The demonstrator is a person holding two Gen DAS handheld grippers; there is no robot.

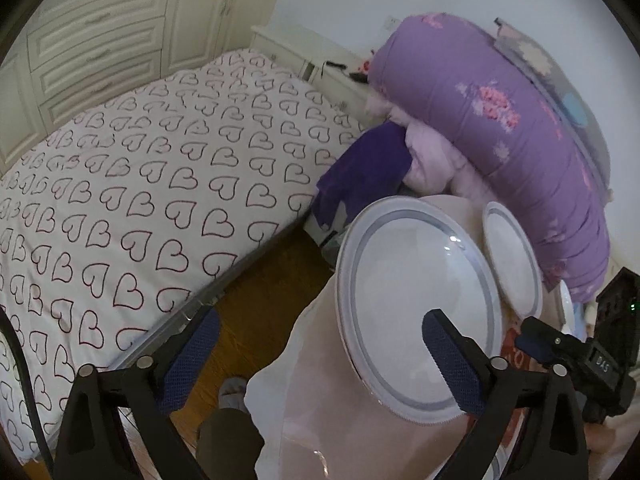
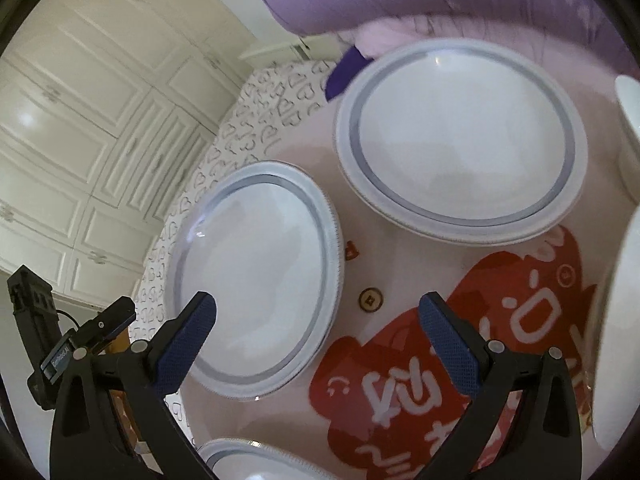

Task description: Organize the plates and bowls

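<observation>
No plate is held and no stack is seen, so the task is judged to be at or near its start. The left gripper (image 1: 320,344) is spread wide with nothing between its jaws; the near plate (image 1: 416,304) lies just ahead of and under its right finger, untouched as far as can be told. The right gripper (image 2: 318,330) is likewise spread and empty. In the right wrist view, the near plate (image 2: 256,280) lies under and ahead of the left finger, and the far plate (image 2: 460,140) lies further ahead and to the right, apart from the first. A third plate rim (image 2: 256,458) is cut off below the gripper, and white rims (image 2: 616,320) at the right edge cannot be told as plates or bowls. All pieces seen lie singly, so gathering and stacking are judged to remain. The surface is a table under a pink cloth (image 2: 380,240) with a red print (image 2: 460,360). To the left of the left gripper a bed (image 1: 140,168) with a heart-patterned sheet is seen, with wood floor (image 1: 256,312) between; ahead, purple bedding (image 1: 500,120) is piled, and white cabinets (image 1: 100,40) line the far wall.
</observation>
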